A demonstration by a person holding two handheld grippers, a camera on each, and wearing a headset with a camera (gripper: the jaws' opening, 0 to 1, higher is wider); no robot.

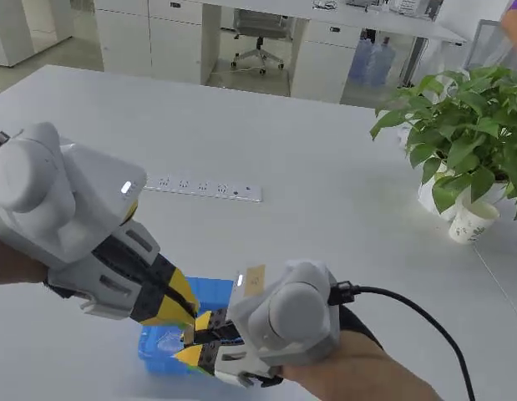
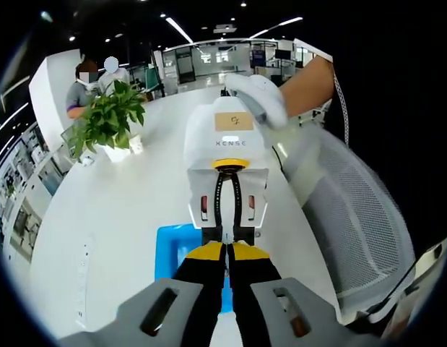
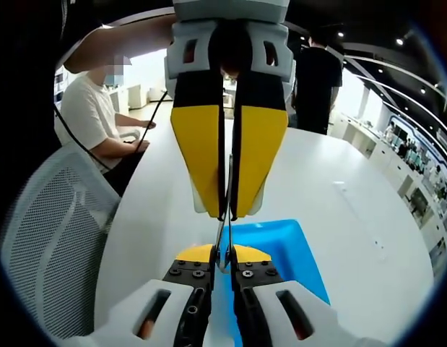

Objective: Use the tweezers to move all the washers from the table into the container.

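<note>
Right hand-held gripper (image 3: 223,254) sits lowest in head view, nose to nose with the left hand-held gripper (image 2: 227,249); both hang just above the blue container (image 1: 162,347) on the white worktop (image 1: 325,167). Tweezers (image 3: 223,231): thin metal strip, long axis on the line joining the two grippers, one end between the right's jaws, the rest running up between the left's yellow jaws. Both pairs of jaws are drawn together on the strip, no gap beyond it. Which end is the tip: cannot tell. Washers: too small or hidden to locate; container contents too blurred to read. Judgement: tool is shared between hands, so one must release before any pick; container lies straight below both, neither hand nearer. Power strip (image 1: 204,189) lies well behind
</note>
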